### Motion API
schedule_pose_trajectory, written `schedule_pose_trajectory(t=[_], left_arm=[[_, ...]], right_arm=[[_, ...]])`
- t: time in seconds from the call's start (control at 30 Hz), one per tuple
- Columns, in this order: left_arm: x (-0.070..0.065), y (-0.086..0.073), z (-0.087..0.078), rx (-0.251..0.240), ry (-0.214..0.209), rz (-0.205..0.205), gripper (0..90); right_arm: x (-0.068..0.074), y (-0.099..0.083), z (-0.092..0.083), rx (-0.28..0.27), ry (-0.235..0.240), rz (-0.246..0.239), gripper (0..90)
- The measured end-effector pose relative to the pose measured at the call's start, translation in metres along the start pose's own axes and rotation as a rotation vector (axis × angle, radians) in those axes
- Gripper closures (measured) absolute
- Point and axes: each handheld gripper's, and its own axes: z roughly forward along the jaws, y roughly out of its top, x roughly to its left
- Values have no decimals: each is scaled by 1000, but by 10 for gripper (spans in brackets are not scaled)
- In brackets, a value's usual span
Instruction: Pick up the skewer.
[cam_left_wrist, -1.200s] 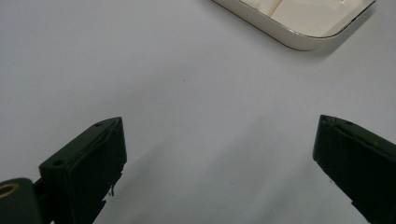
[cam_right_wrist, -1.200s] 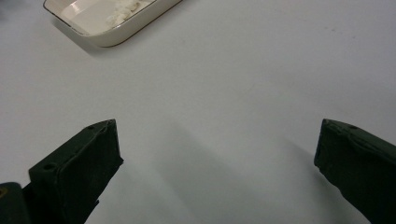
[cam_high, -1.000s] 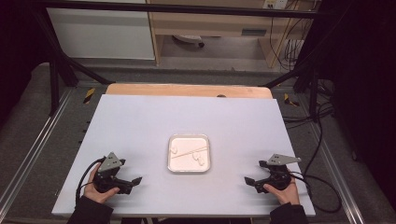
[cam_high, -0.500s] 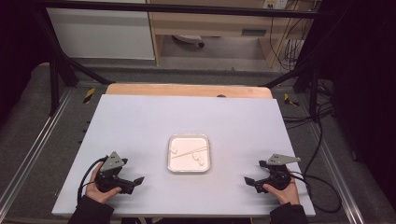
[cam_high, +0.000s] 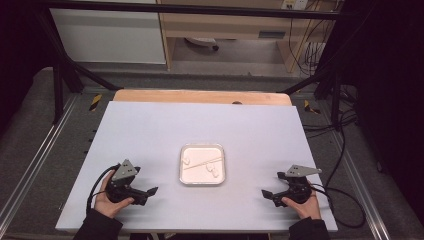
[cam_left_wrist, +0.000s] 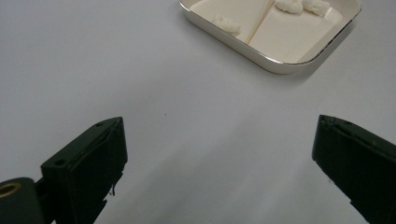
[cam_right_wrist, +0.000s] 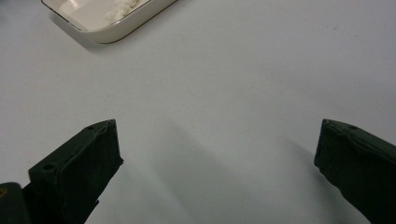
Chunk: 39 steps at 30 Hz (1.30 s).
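A shallow white square tray lies in the middle of the white table. In it are a thin pale stick and a few small white lumps. My left gripper rests near the table's front left, held by a hand, jaws open wide toward the tray. The left gripper view shows the tray and lumps beyond its open jaws. My right gripper rests at the front right, also open and empty. The tray's corner shows at the top left of the right gripper view.
The white table top sits on a wooden board that shows along its far edge. Metal frame rails run along both sides. Black cables trail from the right gripper off the table's right edge.
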Motion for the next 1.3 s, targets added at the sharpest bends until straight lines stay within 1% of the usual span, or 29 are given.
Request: schedule_pose_trajectory(t=[0.27, 0.37, 0.53, 0.77, 0.93, 1.3], left_arm=[[-4, 12, 3, 8, -6, 19, 33], [-7, 17, 5, 18, -8, 34, 33], [-10, 25, 9, 20, -15, 49, 34], [-14, 38, 18, 20, -26, 62, 41], [-18, 47, 25, 29, -31, 74, 42], [-26, 65, 42, 49, -39, 102, 76]], right_arm=[[0, 0, 0, -3, -3, -3, 11], [0, 0, 0, -3, -3, -5, 11], [1, 0, 0, -1, -3, -5, 11], [1, 0, 1, 1, -2, -6, 12], [1, 0, 1, 1, -2, -7, 12], [1, 0, 1, 8, -1, -13, 13]])
